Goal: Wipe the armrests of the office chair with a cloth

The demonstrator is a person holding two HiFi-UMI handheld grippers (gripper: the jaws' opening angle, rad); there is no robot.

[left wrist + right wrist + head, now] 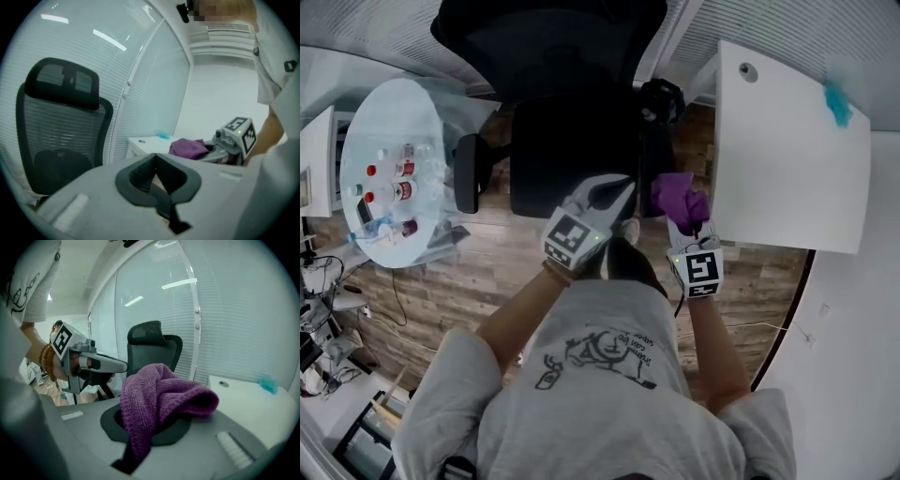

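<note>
Reference is the black office chair (572, 155), seen from above in the head view: backrest on the far side, seat toward the person.

Right gripper (692, 225): jaws clamped on a purple cloth (677, 197). In the right gripper view the cloth bunches up over the jaw tips and a fold hangs down between them. The cloth is at the chair's front corner on the desk side, by the near end of the desk-side armrest (654, 159). Can't tell if the cloth touches that armrest.

Left gripper (614, 190): jaws closed right up, pads meeting, nothing held. It sits over the front edge of the chair seat, just beside the cloth on the seat side. The 2 grippers are near each other, not touching.

The table-side armrest (467, 173) is across the seat, well apart from the cloth.

Around the chair:
- A white desk (787, 159) is on the cloth side, with a small teal object (837, 103) near its far corner.
- A round glass table (394, 112) is on the opposite side, with several small bottles (401, 178) on it.
- A wood-plank floor (487, 272) is under the chair.
</note>
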